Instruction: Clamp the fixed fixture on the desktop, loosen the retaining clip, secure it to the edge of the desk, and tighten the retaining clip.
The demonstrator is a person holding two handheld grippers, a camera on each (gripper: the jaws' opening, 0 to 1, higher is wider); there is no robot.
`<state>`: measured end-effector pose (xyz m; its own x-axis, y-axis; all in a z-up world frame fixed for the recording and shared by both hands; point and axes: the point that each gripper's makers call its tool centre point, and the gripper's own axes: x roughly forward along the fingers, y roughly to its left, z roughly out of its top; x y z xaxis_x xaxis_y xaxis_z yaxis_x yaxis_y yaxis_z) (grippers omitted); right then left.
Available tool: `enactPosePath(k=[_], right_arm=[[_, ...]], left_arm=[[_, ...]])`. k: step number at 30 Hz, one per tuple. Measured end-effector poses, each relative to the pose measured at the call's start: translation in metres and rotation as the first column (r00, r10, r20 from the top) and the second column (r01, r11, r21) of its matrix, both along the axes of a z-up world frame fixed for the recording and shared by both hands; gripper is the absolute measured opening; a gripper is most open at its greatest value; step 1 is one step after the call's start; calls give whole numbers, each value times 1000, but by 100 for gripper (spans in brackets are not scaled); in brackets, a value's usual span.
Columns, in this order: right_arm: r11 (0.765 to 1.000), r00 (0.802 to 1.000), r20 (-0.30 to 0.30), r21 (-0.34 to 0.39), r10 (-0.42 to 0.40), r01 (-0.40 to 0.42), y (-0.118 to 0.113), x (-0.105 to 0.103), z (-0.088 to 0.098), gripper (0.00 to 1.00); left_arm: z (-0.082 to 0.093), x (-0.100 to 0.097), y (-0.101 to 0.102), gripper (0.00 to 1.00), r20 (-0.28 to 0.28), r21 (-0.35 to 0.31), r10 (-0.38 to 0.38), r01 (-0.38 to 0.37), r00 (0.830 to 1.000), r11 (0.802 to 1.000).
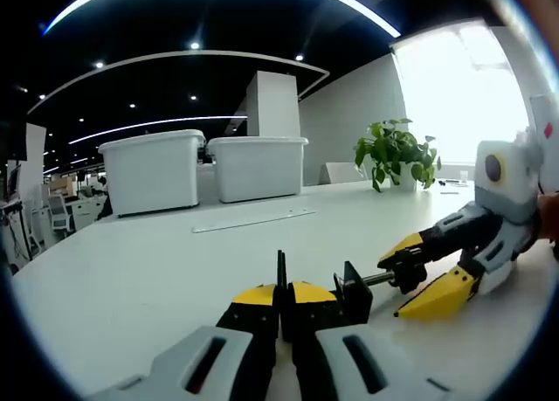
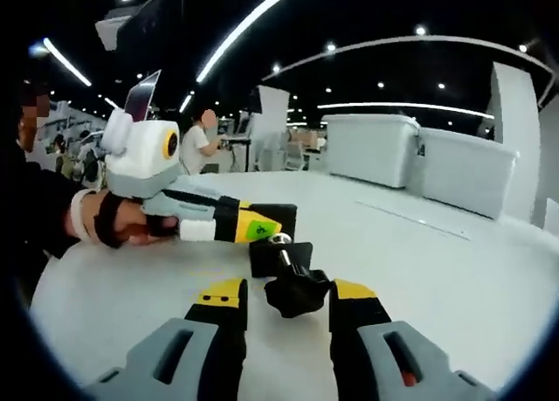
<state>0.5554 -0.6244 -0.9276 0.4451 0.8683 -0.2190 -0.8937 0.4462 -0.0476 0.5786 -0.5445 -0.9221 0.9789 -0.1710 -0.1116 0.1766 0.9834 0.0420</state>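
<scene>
White desk (image 1: 131, 279) runs under everything; its far side carries two white storage bins (image 1: 155, 169), a potted plant (image 1: 395, 153) by the bright window, and a long flat strip (image 1: 253, 220) lying loose (ruler or rail, too thin to tell). In the right gripper view the room beyond the desk is dim, with a seated person (image 2: 203, 139) at a workstation, blurred.

The clamp fixture (image 1: 349, 294) sits on the desk near me, black, with a threaded screw (image 1: 377, 280) running out sideways to a knob (image 2: 297, 292). Much of its body is hidden: in the left gripper view my own jaws cover its lower part, and in the right gripper view my left gripper blocks its far end.

Left gripper (image 1: 281, 300): jaws together, pinched on an upright plate of the fixture, which stands up thin between the yellow tips. In the right gripper view, my hand (image 2: 122, 222) wraps its handle, strap across the back, wrist level, reaching in from the left.

Right gripper (image 2: 286, 294): jaws apart, straddling the knob with a gap on each side in its own view. From the left gripper view one tip looks to touch the knob while the other hangs below it (contact hard to judge at this angle). It comes in low from the right, tilted down toward the desk.
</scene>
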Motion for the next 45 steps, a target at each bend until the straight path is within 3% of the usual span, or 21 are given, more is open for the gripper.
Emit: enactPosePath(k=[2, 4, 7, 10, 16, 19, 21, 31, 33, 35, 37, 39, 40, 43, 45], right_arm=[[999, 999, -51, 28, -13, 14, -3, -3, 2, 43], [995, 988, -151, 90, -38, 52, -4, 0, 4, 43], [981, 943, -325, 149, -72, 127, -9, 20, -4, 42], [967, 913, -402, 194, -73, 163, -11, 26, -2, 35], [962, 884, -466, 222, -39, 160, -9, 24, -2, 31], [974, 881, -471, 177, -42, 142, -7, 21, -11, 29], [973, 886, -462, 183, -40, 139, -6, 23, -8, 29], [961, 853, -521, 224, -24, 164, -8, 22, -8, 26], [961, 858, -512, 222, -27, 163, -8, 22, -8, 26], [967, 889, -455, 203, -45, 152, -8, 21, -7, 26], [982, 955, -292, 161, -53, 104, -7, 18, -3, 26], [992, 988, -144, 113, -46, 63, -5, 16, -1, 26], [994, 993, -106, 96, -44, 55, -5, 16, 0, 26], [994, 995, -93, 93, -44, 53, -5, 16, -1, 26], [999, 1000, 10, 48, -25, 24, -5, 17, 1, 26]], left_arm=[[0, 1, 0, 4, -1, -1, -3, 3, 1000, 1000], [0, 4, 1, 4, -1, -1, -5, 5, 1000, 1000], [0, 6, 0, 4, -1, -1, -11, 11, 1000, 1000], [0, 6, 1, 4, 0, -2, -12, 12, 1000, 1000], [0, 6, 0, 4, 1, -1, -19, 19, 1000, 1000], [1, 3, -1, 4, 1, -2, -19, 19, 1000, 1000], [1, 0, -2, 4, 1, -1, -20, 20, 1000, 1000], [1, -7, -6, 5, 2, -1, -22, 22, 1000, 1000], [1, -8, -6, 5, 2, -2, -22, 22, 1000, 1000], [1, -8, -7, 5, 1, -3, -21, 21, 1000, 1000], [1, -8, -7, 5, 1, -4, -21, 21, 1000, 1000], [1, -8, -7, 5, 1, -2, -21, 21, 1000, 1000], [1, -8, -7, 5, 1, -3, -21, 21, 1000, 1000], [1, -8, -7, 5, 1, -3, -21, 21, 1000, 1000], [1, -8, -6, 5, 1, -3, -21, 21, 1000, 1000]])
